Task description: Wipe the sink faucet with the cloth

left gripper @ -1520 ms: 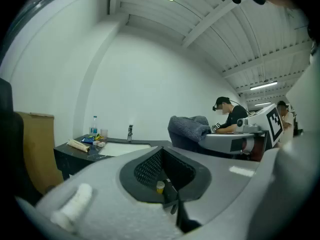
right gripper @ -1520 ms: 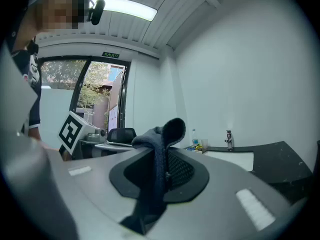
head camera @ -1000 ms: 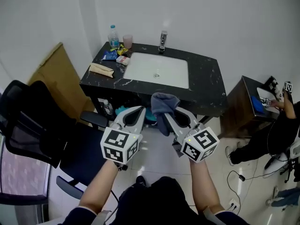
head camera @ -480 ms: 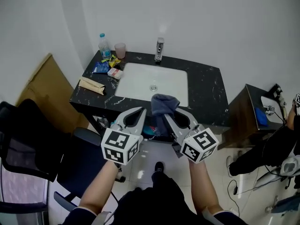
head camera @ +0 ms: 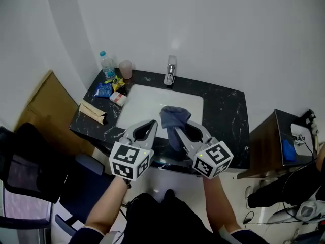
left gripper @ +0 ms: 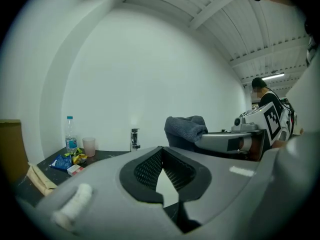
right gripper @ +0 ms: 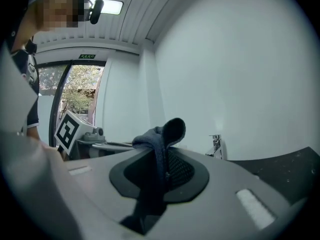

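While the black chair at the far left runs off the frame and the packets beside the bottle and cup are too small to identify, the left gripper hangs over the near side of the counter, jaws pressed together on nothing. Beyond it, the faucet stands at the back, well apart from the grey cloth. Just to the right, the right gripper is clamped on that cloth, whose bunched top hides part of the sink; a wooden cabinet is cut off further right.
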A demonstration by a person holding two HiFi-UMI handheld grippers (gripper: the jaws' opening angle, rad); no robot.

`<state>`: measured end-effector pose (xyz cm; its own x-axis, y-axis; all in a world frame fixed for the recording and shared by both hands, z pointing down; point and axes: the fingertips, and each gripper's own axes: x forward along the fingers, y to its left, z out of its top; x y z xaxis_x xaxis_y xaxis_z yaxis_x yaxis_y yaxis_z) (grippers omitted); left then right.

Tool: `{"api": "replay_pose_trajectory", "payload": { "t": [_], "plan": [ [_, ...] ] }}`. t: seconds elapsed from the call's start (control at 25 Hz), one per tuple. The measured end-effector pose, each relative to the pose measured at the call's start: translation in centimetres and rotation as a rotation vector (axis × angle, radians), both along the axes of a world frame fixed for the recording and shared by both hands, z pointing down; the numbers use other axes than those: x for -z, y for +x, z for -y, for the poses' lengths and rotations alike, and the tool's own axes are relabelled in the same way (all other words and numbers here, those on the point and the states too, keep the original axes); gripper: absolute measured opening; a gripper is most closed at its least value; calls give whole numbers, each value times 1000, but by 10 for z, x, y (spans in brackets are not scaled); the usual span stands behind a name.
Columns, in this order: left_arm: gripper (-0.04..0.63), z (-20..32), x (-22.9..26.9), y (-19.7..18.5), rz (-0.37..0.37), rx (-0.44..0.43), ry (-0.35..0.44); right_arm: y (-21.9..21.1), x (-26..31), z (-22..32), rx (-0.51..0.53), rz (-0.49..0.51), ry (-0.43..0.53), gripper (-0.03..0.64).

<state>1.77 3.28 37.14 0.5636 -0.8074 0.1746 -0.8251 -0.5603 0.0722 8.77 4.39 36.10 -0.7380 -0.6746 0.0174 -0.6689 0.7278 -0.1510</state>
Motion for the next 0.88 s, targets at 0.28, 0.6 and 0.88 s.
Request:
{"api": "replay_pose_trajectory", "payload": {
  "t": [0.28, 0.6, 0.88],
  "plan": [
    [2, 66, -14, 6, -19, -49, -23, 9, -14, 58, -58, -33, -27, 61],
    [2, 151, -20, -8, -62, -167, -34, -9, -23, 138, -194, -110, -49, 61],
    [2, 189, -48, -18, -62, -222, -101, -21, -59, 174, -252, -257, -95, 61]
  ]
}}
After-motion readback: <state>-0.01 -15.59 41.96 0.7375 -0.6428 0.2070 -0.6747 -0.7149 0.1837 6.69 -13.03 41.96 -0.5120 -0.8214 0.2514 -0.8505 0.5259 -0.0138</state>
